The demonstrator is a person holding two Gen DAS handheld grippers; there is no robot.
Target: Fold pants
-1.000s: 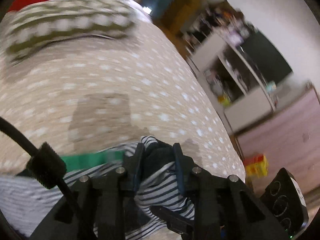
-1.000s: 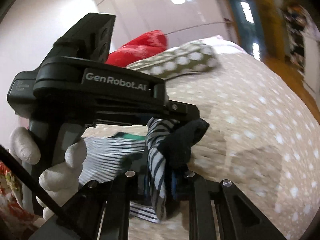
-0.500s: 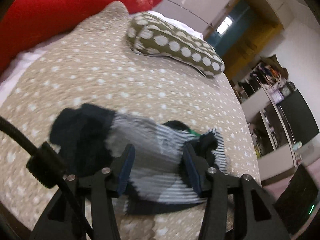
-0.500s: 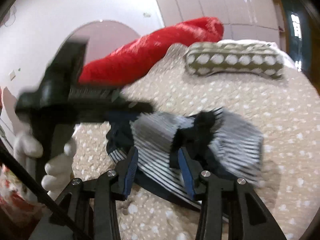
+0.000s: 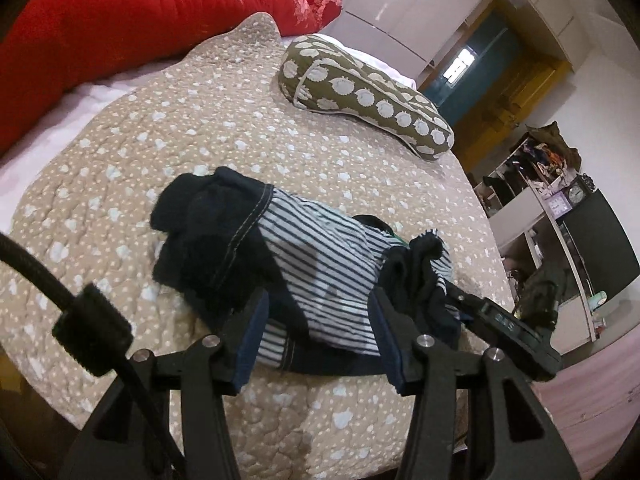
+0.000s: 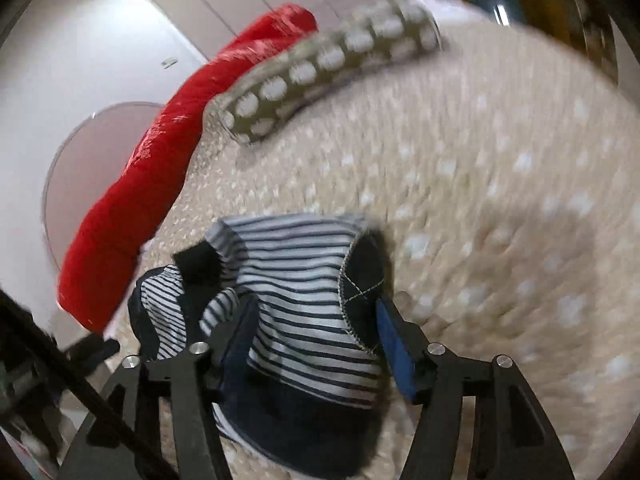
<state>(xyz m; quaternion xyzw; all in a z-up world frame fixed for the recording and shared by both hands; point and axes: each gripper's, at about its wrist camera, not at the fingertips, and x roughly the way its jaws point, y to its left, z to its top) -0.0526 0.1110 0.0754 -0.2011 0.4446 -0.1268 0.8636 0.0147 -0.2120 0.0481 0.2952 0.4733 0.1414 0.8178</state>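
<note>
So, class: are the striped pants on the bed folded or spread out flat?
Folded, loosely. The striped pants lie bunched in a short heap on the bedspread, layers doubled over, dark cuffs rumpled, not neat.

A home bedroom, probably: quilted bed [image 5: 168, 128], dotted pillow [image 5: 360, 96], red cushion [image 5: 120, 24], cluttered shelves [image 5: 536, 184]

Navy-and-white striped pants [image 5: 320, 264] with dark navy cuffs; beige white-dotted bedspread [image 5: 200, 120]; olive white-spotted pillow [image 5: 360, 92]; red cushion [image 5: 120, 20].

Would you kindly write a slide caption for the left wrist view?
Open left tongs above rumpled navy-and-white striped pants on a beige dotted quilt.
</note>
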